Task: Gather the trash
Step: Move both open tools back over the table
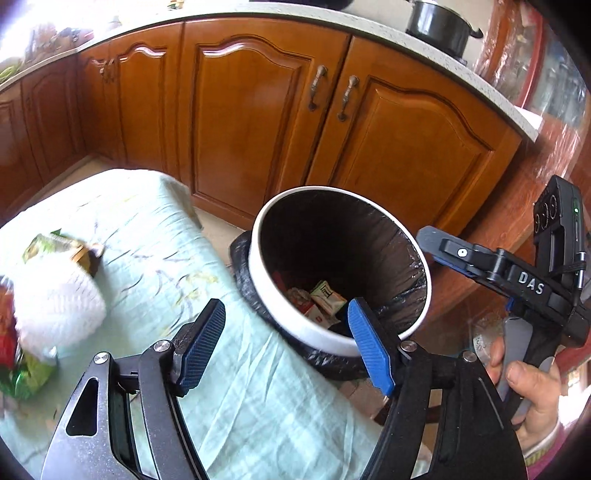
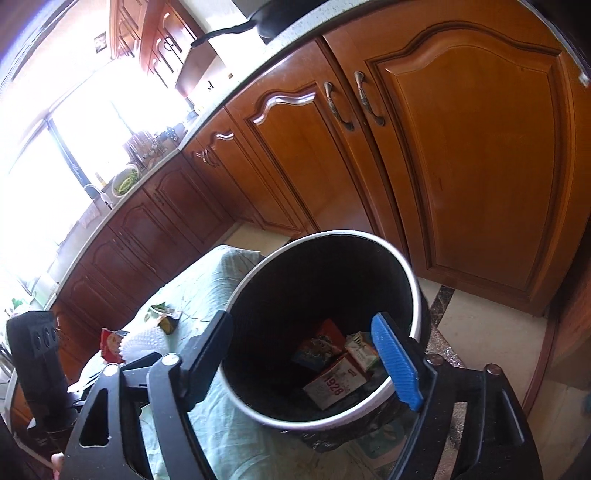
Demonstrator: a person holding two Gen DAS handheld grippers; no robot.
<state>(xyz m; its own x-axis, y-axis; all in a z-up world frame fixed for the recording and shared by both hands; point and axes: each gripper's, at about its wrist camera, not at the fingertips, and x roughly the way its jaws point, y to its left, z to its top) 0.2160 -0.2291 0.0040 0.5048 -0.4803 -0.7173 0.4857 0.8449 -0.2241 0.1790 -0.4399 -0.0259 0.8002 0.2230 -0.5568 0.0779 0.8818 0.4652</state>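
A white bin (image 1: 258,258) with a black liner stands on the floor beside the table; several cartons (image 1: 325,299) lie at its bottom. It also shows in the right wrist view (image 2: 413,295), with cartons (image 2: 340,376) inside. My left gripper (image 1: 286,341) is open and empty over the table edge next to the bin. My right gripper (image 2: 306,358) is open and empty above the bin's mouth; its body shows in the left wrist view (image 1: 517,280). On the table lie a white wad (image 1: 55,306), a green wrapper (image 1: 48,247) and a red packet (image 2: 110,345).
The table has a pale green cloth (image 1: 229,387). Brown wooden cabinets (image 1: 240,122) stand close behind the bin. A black pot (image 1: 439,26) sits on the counter above. Tiled floor (image 2: 480,328) lies right of the bin.
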